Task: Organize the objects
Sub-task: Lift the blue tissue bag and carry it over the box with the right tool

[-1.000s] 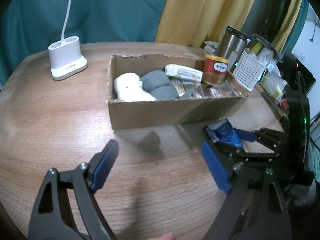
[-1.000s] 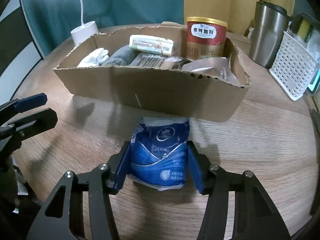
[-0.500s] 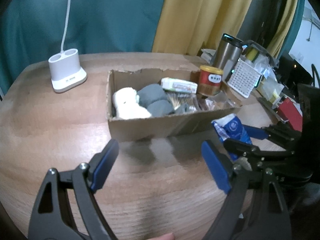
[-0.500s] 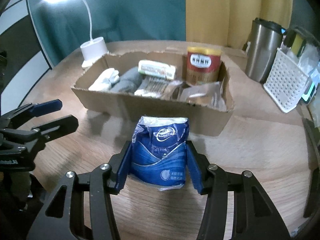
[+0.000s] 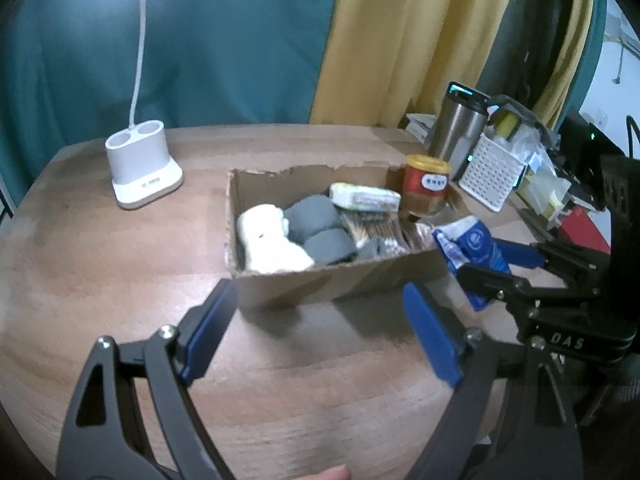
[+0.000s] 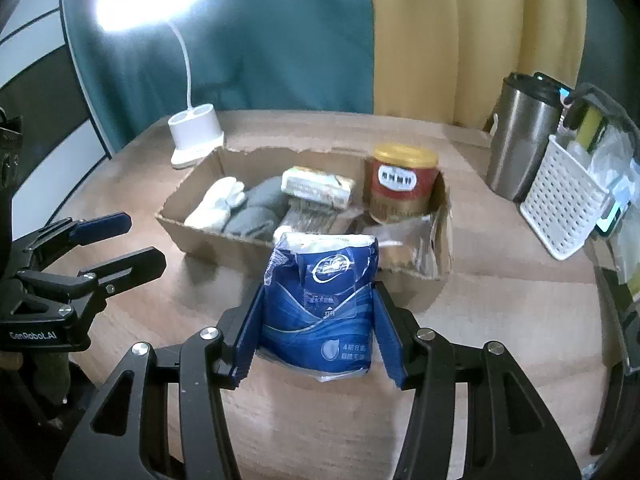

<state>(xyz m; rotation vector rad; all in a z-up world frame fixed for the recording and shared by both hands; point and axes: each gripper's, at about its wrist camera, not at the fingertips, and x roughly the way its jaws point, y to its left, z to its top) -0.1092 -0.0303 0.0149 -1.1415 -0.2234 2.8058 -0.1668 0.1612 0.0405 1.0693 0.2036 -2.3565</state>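
My right gripper [image 6: 318, 330] is shut on a blue tissue pack [image 6: 320, 304] and holds it in the air in front of the cardboard box [image 6: 224, 236]. The pack also shows in the left wrist view [image 5: 472, 246], level with the box's right front corner. The box [image 5: 340, 280] holds a white glove [image 5: 268, 240], grey rolled cloths [image 5: 316, 226], a pale wrapped bar [image 5: 364, 196], a bundle of sticks [image 5: 374, 226] and a red can [image 5: 426, 190]. My left gripper [image 5: 320, 332] is open and empty, in front of the box's near wall.
A white lamp base [image 5: 142, 168] stands at the table's back left, its lit head above. A steel tumbler [image 6: 520, 136] and a white perforated basket [image 6: 564, 204] stand right of the box. Clutter and a red object [image 5: 580, 232] lie at the far right.
My right gripper has lifted the tissue pack off the table and carried it up toward the box's front rim. My left gripper has risen and stayed open.
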